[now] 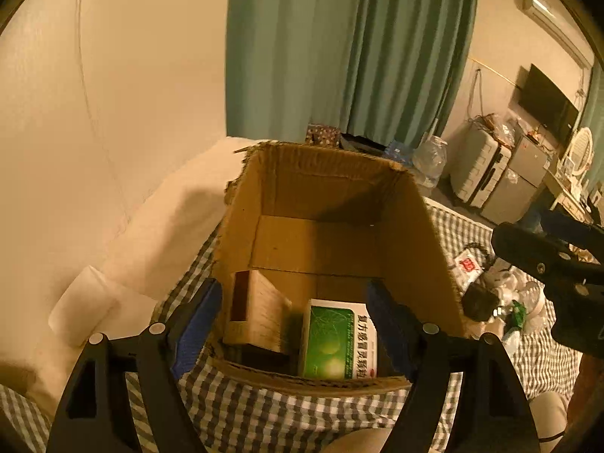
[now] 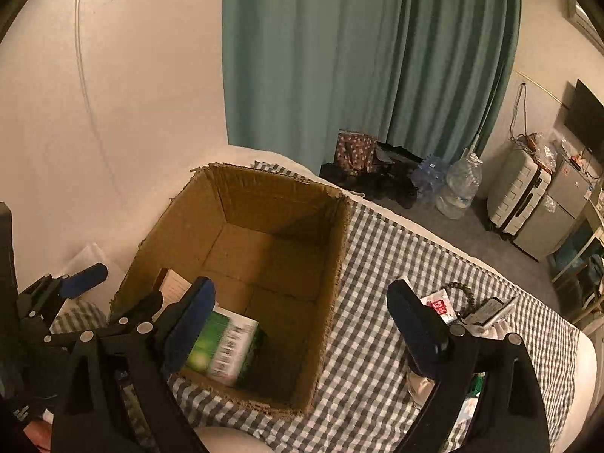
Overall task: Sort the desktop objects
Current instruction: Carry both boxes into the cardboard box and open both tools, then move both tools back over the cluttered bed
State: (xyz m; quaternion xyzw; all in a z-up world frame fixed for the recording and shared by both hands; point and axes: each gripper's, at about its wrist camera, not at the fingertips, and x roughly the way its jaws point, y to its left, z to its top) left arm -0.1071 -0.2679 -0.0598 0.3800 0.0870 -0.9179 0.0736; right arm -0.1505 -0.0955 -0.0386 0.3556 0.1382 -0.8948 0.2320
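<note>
Sitting in the cardboard box [image 1: 339,196] were a green medicine box [image 1: 336,343] and a brown carton [image 1: 256,313]. Both the left gripper [image 1: 294,324] and right gripper [image 2: 302,321] were spread wide, nothing pinched.

the left wrist view looks steeply down between its own two fingers straight into the open cardboard box [image 1: 426,249], close above its near rim, facing the green curtain [image 1: 339,49] beyond. the right wrist view sits a little further right and back, tilted down alike, so the same box [image 2: 332,264] falls left of centre and checked cloth [image 2: 377,264] fills the middle. both share the box, the green medicine box [image 1: 332,339] inside it (blurred on the right), the curtain and the far suitcase [image 2: 517,196].
</note>
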